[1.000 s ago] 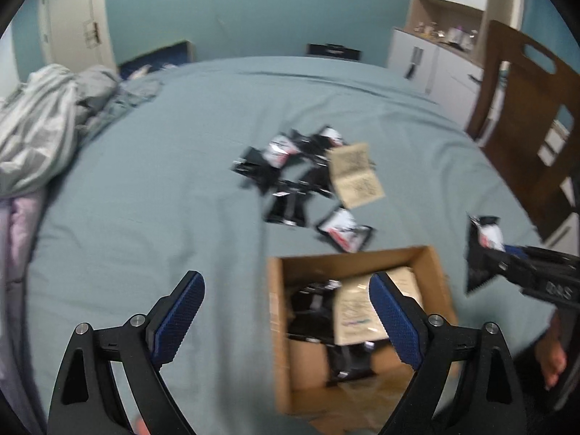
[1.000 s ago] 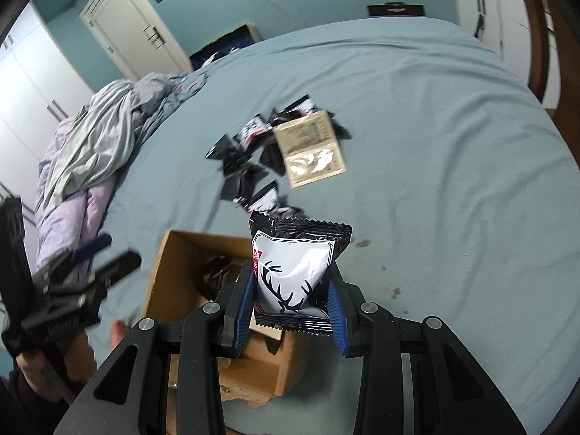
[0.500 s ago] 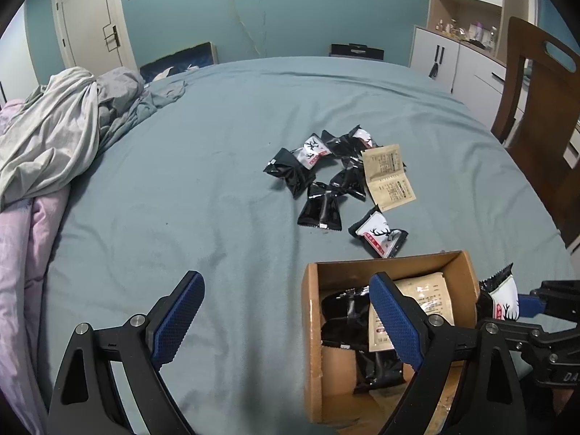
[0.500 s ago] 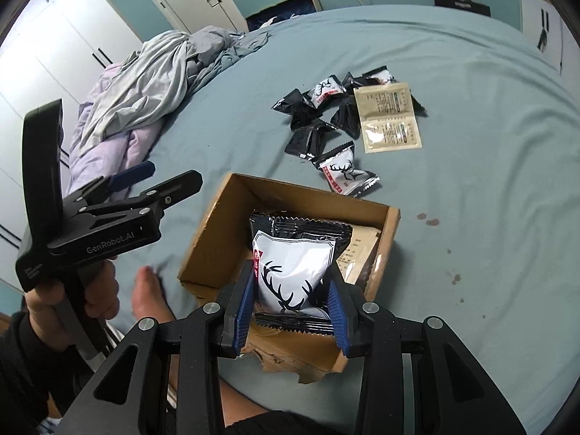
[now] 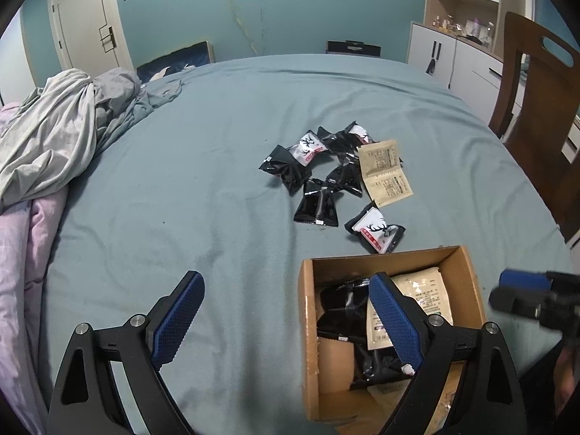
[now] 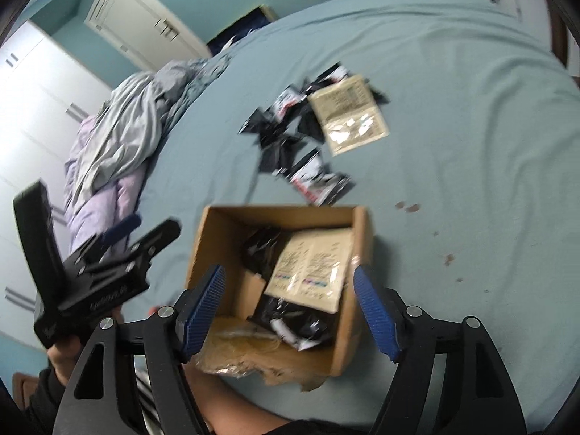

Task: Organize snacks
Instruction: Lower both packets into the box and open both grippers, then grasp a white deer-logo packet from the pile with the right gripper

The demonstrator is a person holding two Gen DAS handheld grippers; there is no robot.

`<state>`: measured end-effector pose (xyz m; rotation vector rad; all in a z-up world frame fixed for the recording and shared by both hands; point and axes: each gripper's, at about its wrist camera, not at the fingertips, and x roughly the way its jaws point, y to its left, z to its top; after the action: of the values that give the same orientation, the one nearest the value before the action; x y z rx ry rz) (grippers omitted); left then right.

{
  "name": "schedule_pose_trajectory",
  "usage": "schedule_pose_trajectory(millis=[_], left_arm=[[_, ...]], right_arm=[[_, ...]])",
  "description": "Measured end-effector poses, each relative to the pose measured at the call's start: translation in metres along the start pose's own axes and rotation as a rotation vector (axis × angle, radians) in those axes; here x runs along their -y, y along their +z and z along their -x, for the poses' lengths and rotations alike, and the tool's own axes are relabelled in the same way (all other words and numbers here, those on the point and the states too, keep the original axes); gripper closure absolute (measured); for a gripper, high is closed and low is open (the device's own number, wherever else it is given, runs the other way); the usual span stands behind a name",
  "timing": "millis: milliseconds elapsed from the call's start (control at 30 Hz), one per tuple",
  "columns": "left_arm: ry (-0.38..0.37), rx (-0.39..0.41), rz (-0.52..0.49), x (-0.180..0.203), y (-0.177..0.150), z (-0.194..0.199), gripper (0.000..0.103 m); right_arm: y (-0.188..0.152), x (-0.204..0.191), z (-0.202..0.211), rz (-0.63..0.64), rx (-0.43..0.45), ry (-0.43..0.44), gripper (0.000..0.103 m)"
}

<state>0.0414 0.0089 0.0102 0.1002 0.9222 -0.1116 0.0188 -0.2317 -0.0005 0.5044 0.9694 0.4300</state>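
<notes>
Left wrist view: left gripper [image 5: 286, 319] spread wide, empty, above bed [image 5: 217, 145]; loose snack packets [image 5: 326, 177] clustered beyond cardboard box [image 5: 308, 326]. Best reached next: nearest deer-print packet [image 5: 375, 230], pinched across its flat faces.

Right wrist view: right gripper [image 6: 290, 311] wide, empty, over box [image 6: 360, 239] holding black packets [image 6: 290, 322] and beige sachets [image 6: 311, 268].
</notes>
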Motion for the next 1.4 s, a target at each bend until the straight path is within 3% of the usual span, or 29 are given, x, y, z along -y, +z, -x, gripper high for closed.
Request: schedule_pose_trajectory(millis=[133,333,533,700,867,1267,1400], left_arm=[[-0.001,0.010,-0.011,0.003,0.000,0.005,0.010],[-0.001,0.004,-0.017,0.005,0.001,0.007,0.009],[0.023,0.019,-0.028,0.010,0.004,0.011,0.009],[0.018,0.024,-0.011,0.009,0.007,0.012,0.009],[-0.016,-0.012,0.012,0.005,0.011,0.004,0.009],[-0.036,-0.038,0.010,0.008,0.014,-0.009,0.009],[-0.029,-0.033,-0.013,0.011,0.016,-0.010,0.009]], right_arm=[[-0.001,0.003,0.008,-0.030,0.052,-0.080,0.030],[0.000,-0.001,0.006,-0.034,0.062,-0.216,0.030],[0.011,-0.002,-0.004,-0.039,0.026,-0.231,0.030],[0.032,0.018,-0.013,-0.079,0.001,-0.249,0.030],[0.044,0.035,-0.036,-0.118,-0.085,-0.260,0.030],[0.083,0.047,-0.070,-0.146,-0.082,-0.176,0.030],[0.091,0.063,-0.086,-0.190,-0.102,-0.187,0.030]])
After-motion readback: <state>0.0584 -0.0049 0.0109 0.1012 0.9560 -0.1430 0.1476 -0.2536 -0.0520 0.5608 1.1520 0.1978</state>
